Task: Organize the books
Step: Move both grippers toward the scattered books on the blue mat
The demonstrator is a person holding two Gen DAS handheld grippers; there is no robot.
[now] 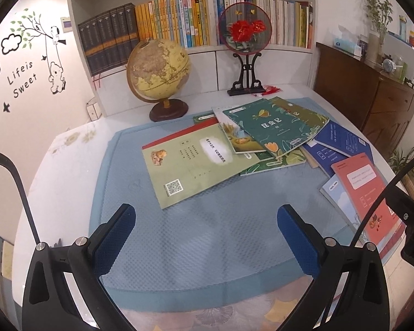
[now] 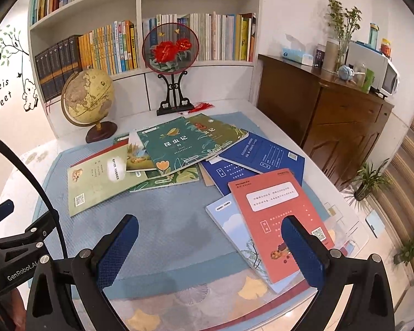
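Observation:
Several books lie scattered on a blue mat (image 1: 207,234) (image 2: 165,234). A pale green book (image 1: 195,162) (image 2: 102,176) lies at the left, a dark green book (image 1: 273,127) (image 2: 184,143) tops the middle pile, dark blue books (image 1: 342,138) (image 2: 264,157) lie to the right, and a red book (image 1: 369,195) (image 2: 273,218) lies on a light blue one (image 2: 234,229). My left gripper (image 1: 207,220) is open and empty above the mat's near part. My right gripper (image 2: 209,234) is open and empty, its right finger over the red book.
A globe (image 1: 158,69) (image 2: 87,96) and a round fan on a black stand (image 1: 245,41) (image 2: 171,55) stand at the back of the desk, below a bookshelf (image 1: 179,22) (image 2: 140,35) full of books. A brown cabinet (image 1: 372,102) (image 2: 331,118) stands to the right.

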